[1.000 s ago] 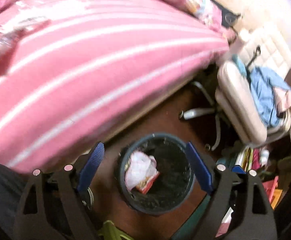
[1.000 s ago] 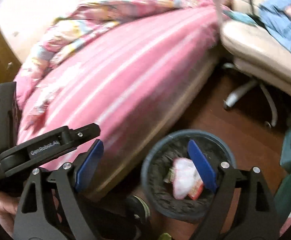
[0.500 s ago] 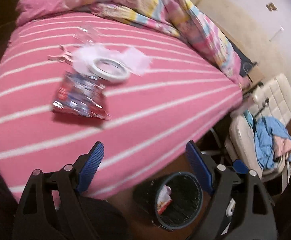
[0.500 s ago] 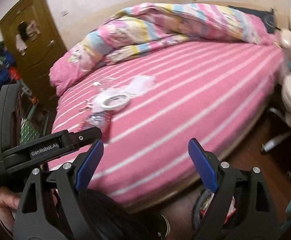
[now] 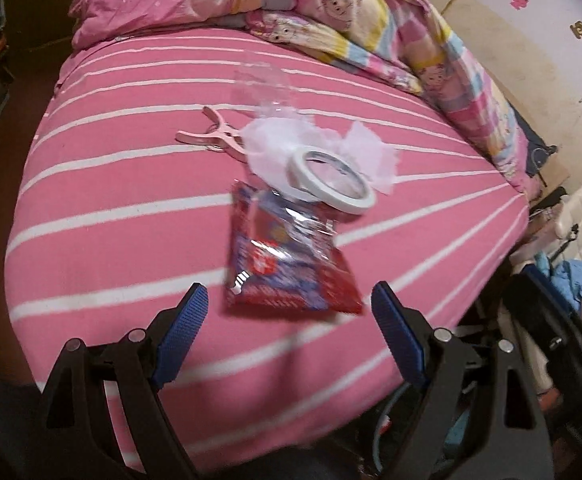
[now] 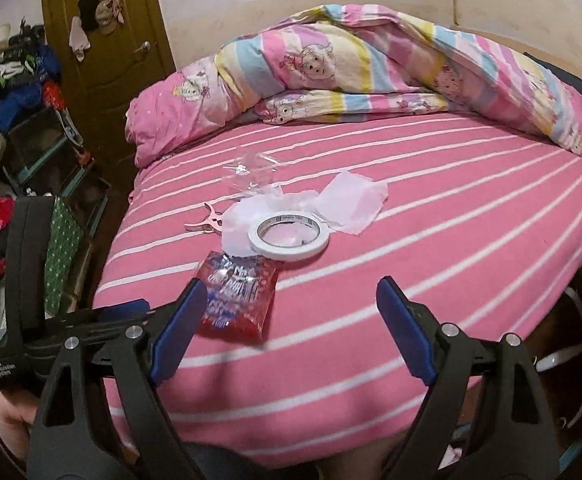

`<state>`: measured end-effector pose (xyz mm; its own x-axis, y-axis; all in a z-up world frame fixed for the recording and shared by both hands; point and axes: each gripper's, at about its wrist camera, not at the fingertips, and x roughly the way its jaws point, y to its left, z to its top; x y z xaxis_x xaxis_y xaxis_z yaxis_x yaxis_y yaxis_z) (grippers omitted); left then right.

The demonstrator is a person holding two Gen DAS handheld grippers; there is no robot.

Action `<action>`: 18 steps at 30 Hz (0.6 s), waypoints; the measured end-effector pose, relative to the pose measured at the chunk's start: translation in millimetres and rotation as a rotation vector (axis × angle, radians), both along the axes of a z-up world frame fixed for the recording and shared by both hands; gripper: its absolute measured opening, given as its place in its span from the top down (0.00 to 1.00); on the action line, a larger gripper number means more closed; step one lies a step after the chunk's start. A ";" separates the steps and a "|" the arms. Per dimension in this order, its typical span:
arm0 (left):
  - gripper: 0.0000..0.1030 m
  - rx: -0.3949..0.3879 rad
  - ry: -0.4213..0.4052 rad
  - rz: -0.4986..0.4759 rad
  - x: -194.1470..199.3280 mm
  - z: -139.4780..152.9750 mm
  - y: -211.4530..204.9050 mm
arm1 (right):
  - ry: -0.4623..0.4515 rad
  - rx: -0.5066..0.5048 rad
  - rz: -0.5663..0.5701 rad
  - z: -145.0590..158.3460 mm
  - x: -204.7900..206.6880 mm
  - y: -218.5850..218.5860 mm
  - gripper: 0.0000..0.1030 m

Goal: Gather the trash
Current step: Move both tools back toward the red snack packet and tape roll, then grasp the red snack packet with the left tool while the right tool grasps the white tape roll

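Both grippers have swung up from the bin to the bed (image 6: 431, 280). Left gripper (image 5: 287, 320) and right gripper (image 6: 287, 312) have wide, empty jaws. The red snack wrapper (image 5: 291, 272) lies just past the left jaws, long side pointing away; left is nearer.

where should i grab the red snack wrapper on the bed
Probably by the near bottom edge of the red snack wrapper, coming from the foot of the bed: it lies flat, and its far end sits under the tape roll.
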<state>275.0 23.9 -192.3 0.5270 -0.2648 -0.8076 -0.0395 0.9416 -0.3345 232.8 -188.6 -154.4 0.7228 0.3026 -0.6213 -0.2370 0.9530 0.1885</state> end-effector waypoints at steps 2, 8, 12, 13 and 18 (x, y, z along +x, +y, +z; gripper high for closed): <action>0.21 0.010 0.012 0.003 11.5 -9.4 2.4 | 0.006 -0.015 0.011 -4.5 14.9 5.6 0.19; 0.35 0.018 0.056 -0.054 44.8 -42.4 -2.9 | 0.038 -0.066 0.056 -20.0 51.0 16.8 0.29; 0.36 0.048 0.045 -0.087 58.9 -48.6 -14.4 | 0.061 -0.089 0.094 -30.8 79.6 26.2 0.36; 0.39 0.054 0.044 -0.093 61.6 -49.1 -16.8 | 0.063 -0.090 0.100 -32.1 82.7 26.6 0.38; 0.65 0.028 0.060 -0.115 66.9 -49.1 -18.9 | 0.083 -0.124 0.184 -42.2 109.9 48.2 0.47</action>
